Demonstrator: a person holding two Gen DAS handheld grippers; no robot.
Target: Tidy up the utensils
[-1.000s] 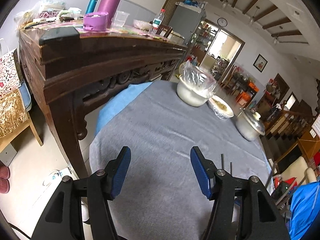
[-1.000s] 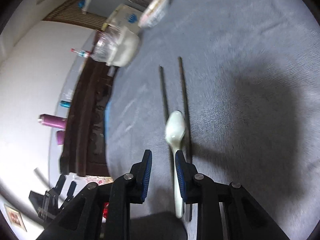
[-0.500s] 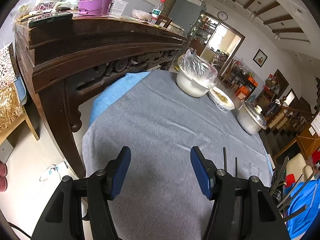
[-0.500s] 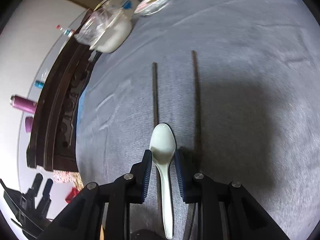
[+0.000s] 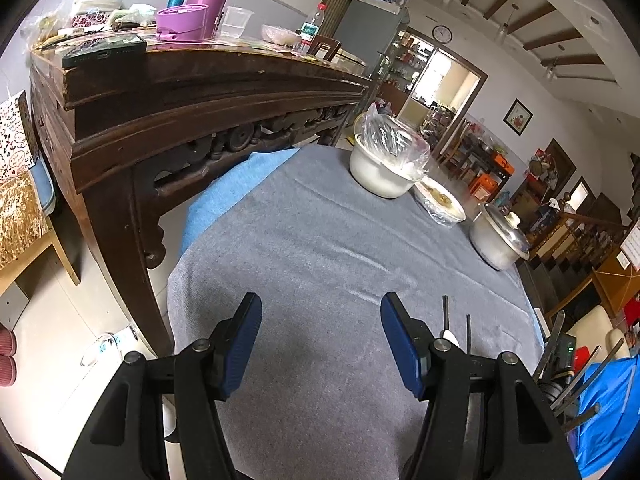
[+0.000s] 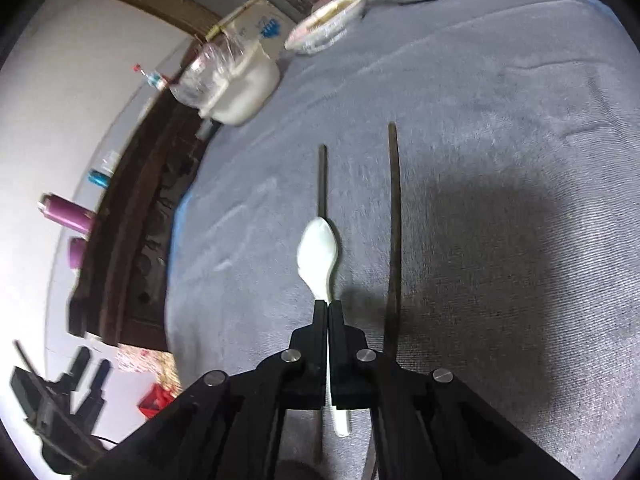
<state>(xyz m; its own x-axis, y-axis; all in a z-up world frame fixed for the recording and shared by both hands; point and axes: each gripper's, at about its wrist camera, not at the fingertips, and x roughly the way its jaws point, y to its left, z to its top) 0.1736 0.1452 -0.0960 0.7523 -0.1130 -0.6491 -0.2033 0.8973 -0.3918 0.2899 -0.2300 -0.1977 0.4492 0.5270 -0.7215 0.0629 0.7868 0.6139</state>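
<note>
My right gripper (image 6: 328, 306) is shut on the handle of a white spoon (image 6: 318, 254), whose bowl sticks out ahead of the fingers over the grey tablecloth (image 6: 500, 128). Two dark chopsticks lie on the cloth: one (image 6: 322, 178) under the spoon, the other (image 6: 394, 216) to its right. My left gripper (image 5: 320, 340) is open and empty above the cloth's near left part. In the left wrist view the chopstick tips (image 5: 446, 314) and a bit of the spoon (image 5: 448, 335) show just right of my right finger.
A white bowl covered with plastic (image 5: 384, 164), a wrapped dish of food (image 5: 440, 200) and a lidded metal pot (image 5: 498, 238) stand at the table's far side. A dark carved wooden sideboard (image 5: 180, 92) stands left of the table, loaded with bottles and cups.
My right gripper has closed on the spoon handle, with the jaws now together. My left gripper has drifted slightly, staying open.
</note>
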